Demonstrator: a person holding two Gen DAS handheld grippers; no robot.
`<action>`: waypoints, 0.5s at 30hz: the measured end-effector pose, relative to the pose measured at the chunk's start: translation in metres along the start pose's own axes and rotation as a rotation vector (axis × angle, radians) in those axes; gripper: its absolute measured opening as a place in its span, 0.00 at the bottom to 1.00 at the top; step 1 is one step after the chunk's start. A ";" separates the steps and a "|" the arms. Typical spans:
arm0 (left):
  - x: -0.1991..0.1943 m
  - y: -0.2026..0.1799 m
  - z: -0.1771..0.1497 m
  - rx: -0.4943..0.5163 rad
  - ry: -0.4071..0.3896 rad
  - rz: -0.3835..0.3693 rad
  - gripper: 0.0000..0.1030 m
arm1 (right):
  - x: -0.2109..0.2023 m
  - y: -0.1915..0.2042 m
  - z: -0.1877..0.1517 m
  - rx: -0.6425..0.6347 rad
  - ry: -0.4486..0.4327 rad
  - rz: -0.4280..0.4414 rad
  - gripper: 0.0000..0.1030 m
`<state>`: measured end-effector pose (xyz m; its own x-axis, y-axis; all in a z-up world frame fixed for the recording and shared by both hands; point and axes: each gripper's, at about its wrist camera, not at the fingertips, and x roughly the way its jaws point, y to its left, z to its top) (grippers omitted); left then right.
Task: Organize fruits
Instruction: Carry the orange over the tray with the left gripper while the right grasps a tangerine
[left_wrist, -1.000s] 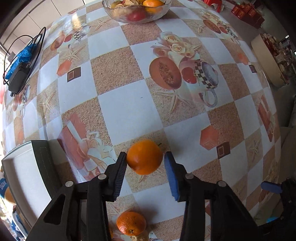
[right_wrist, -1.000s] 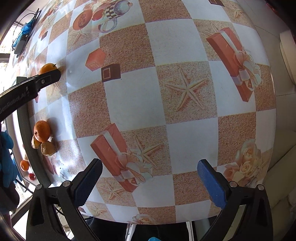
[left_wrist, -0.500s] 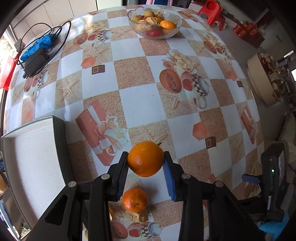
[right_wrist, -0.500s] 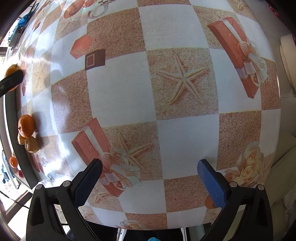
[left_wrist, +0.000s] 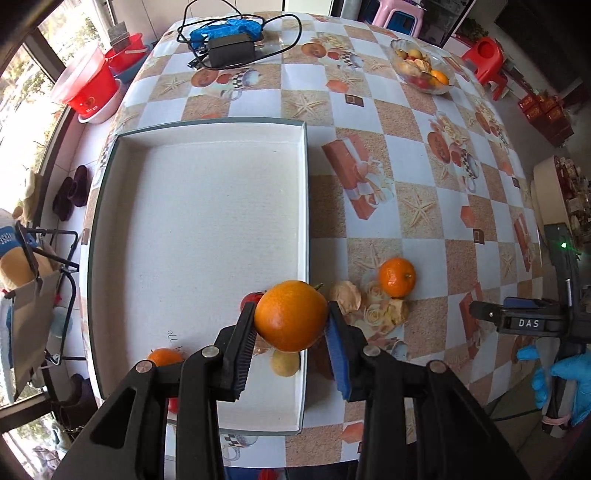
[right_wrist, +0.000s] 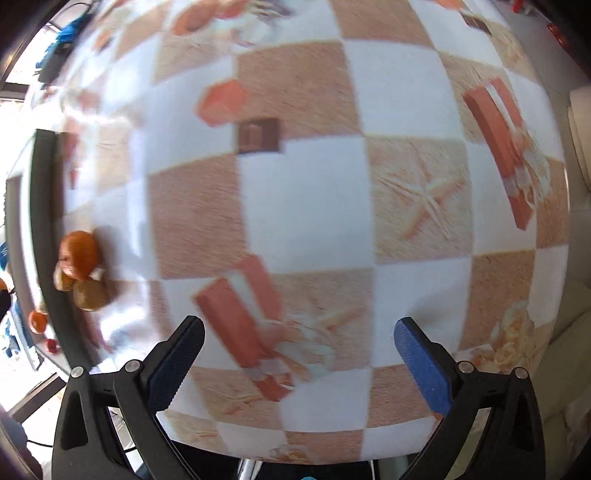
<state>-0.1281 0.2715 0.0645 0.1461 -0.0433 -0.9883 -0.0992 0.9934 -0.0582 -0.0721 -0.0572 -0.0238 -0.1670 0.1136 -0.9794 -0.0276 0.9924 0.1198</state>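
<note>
My left gripper (left_wrist: 291, 325) is shut on a large orange (left_wrist: 291, 320), held in the air over the right rim of the white tray (left_wrist: 207, 206). Inside the tray's near end lie a small orange (left_wrist: 164, 357), a yellowish fruit (left_wrist: 284, 363) and a red fruit (left_wrist: 251, 297), partly hidden by my fingers. On the cloth right of the tray sits a mandarin (left_wrist: 397, 277). My right gripper (right_wrist: 295, 354) is open over bare tablecloth, nothing between its fingers; the mandarin (right_wrist: 80, 254) and a brownish fruit (right_wrist: 90, 295) show at its far left by the tray's dark edge (right_wrist: 44, 206).
A glass bowl of fruit (left_wrist: 423, 72) stands at the far right of the table. A black adapter with cables (left_wrist: 231, 50) and blue cloth lie at the far edge. A gloved hand (left_wrist: 561, 380) holds the other gripper at right. Red basins (left_wrist: 88, 85) sit beyond the table.
My left gripper has risen and carried the orange sideways from the open cloth to above the tray's rim. The right view shifted slightly and is blurred now.
</note>
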 end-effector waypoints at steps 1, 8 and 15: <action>-0.001 0.005 -0.003 -0.011 0.000 0.000 0.39 | -0.006 0.018 0.001 -0.041 -0.026 0.025 1.00; -0.008 0.025 -0.023 -0.041 -0.007 0.017 0.39 | -0.016 0.133 0.005 -0.351 -0.103 0.033 1.00; -0.009 0.039 -0.039 -0.076 0.008 0.010 0.39 | 0.002 0.179 0.014 -0.396 -0.071 0.011 0.74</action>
<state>-0.1722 0.3069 0.0656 0.1367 -0.0342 -0.9900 -0.1749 0.9829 -0.0581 -0.0634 0.1209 -0.0067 -0.1009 0.1407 -0.9849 -0.4066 0.8976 0.1699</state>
